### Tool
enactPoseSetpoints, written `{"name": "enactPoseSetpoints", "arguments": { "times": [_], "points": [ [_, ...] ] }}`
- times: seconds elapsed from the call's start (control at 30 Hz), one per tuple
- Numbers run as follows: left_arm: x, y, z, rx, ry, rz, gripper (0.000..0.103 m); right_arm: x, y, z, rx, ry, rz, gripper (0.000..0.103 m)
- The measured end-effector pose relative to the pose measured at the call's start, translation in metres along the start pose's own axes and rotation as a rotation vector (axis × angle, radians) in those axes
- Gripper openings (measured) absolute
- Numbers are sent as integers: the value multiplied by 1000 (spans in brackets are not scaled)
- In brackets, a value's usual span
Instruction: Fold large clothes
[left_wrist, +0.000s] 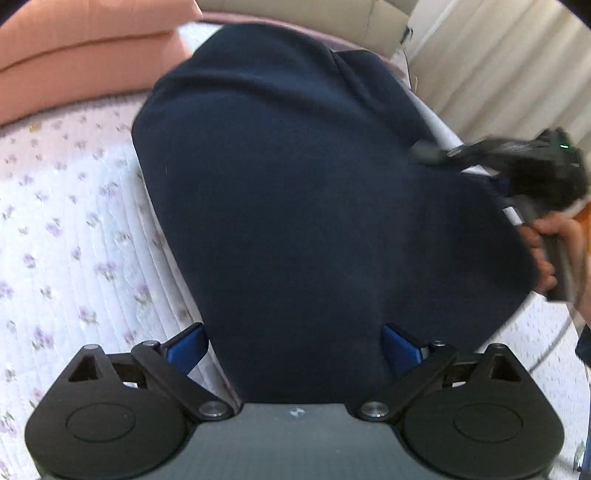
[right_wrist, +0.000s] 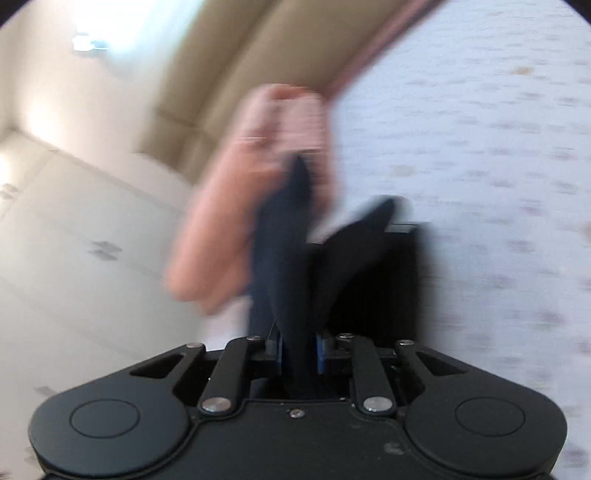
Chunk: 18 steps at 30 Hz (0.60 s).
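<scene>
Two grippers work one dark navy fabric garment (left_wrist: 314, 206), which lies in a folded, rounded heap on the white quilted bedspread with small purple flowers (left_wrist: 74, 229). Taking that garment as the landmark: the left gripper (left_wrist: 295, 347) stands at its near edge with its blue-padded jaws spread wide, cloth bulging between them but neither pad pressing on it. The right gripper (right_wrist: 300, 347) is at the garment's right-hand edge, its jaws pinched tight on a fold of the navy cloth, which rises in two blurred flaps ahead of it. A folded peach-pink blanket (left_wrist: 85, 48) sits beyond the garment's far left corner.

The step in hand looks like carrying one edge across to make a fold. Next, I judge, the left jaws need to close on the near hem, so both edges travel together and land squarely.
</scene>
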<state>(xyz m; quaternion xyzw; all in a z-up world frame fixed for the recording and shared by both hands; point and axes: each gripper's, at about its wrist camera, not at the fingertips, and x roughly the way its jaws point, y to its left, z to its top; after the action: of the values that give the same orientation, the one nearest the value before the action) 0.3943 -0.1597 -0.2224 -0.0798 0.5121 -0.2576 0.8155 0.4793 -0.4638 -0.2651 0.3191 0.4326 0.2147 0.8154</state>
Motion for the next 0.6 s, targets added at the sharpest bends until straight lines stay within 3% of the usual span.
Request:
{"name": "enactPoseSetpoints", "arguments": {
  "times": [0.07, 0.1, 0.17, 0.2, 0.23, 0.33, 0.4, 0.47, 0.5, 0.53, 0.6],
  "points": [
    [5, -2, -4, 10, 20, -3, 100, 4, -25, 0, 84, 55, -19, 22],
    [8, -2, -6, 5, 36, -9, 100, -3, -35, -4, 150, 48, 35, 32],
    [15, -1, -10, -1, 66, -23, 99, -15, -39, -14, 200, 51, 111, 59],
    [18, -4, -14, 15, 72, -16, 100, -19, -35, -17, 192, 77, 143, 91],
    [22, -6, -16, 46, 63, 1, 100, -21, -28, -20, 171, 105, 151, 101],
    [25, -12, -18, 87, 65, 27, 100, -20, -17, -41, 122, 215, 112, 101],
    [27, -13, -16, 88, 71, 30, 100, -19, -18, -54, 139, 228, 114, 101],
    [24, -15, -15, 87, 71, 30, 100, -17, -18, -60, 157, 206, 138, 89],
    [21, -17, -17, 81, 69, 30, 99, -17, -16, -62, 154, 190, 123, 42],
    [17, -18, -19, 70, 69, 29, 98, -23, -10, -64, 145, 157, 81, 13],
    [11, -13, -15, 27, 84, 4, 96, -46, 3, -74, 134, 79, 130, 12]
  ]
}}
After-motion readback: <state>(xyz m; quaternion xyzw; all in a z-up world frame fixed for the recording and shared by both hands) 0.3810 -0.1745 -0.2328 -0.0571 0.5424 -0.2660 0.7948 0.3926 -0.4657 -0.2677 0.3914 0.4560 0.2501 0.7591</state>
